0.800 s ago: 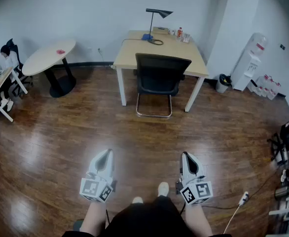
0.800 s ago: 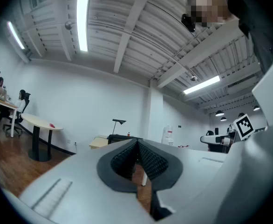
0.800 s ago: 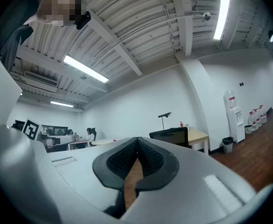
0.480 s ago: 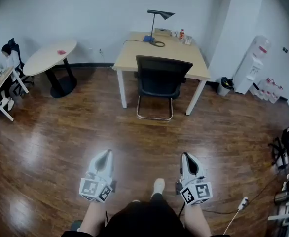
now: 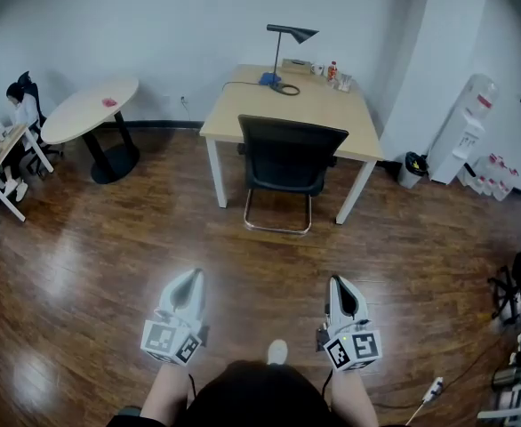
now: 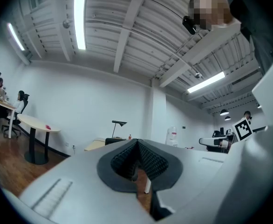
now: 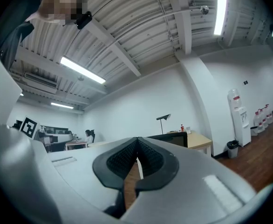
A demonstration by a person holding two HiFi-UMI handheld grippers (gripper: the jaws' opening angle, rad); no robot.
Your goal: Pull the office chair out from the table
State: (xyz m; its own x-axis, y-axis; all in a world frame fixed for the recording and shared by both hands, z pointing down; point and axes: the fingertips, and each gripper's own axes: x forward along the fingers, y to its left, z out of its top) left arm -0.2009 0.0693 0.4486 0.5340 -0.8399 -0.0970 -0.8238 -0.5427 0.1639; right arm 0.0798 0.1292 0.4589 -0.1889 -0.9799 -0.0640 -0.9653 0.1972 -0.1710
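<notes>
A wide stretch of dark brown wooden floor lies open ahead of both pairs of jaws, bare right up to the chair. Beyond it, ahead and roughly between the two pairs, stands the rectangular light wooden table with white legs, its near long edge facing the jaws. The black office chair on a silver loop base is pushed in at that edge, backrest towards the jaws and well apart from them. A round pale table on a black pedestal stands far ahead-left of the left jaws. The left gripper and right gripper are side by side, each with its jaws pressed together on nothing.
</notes>
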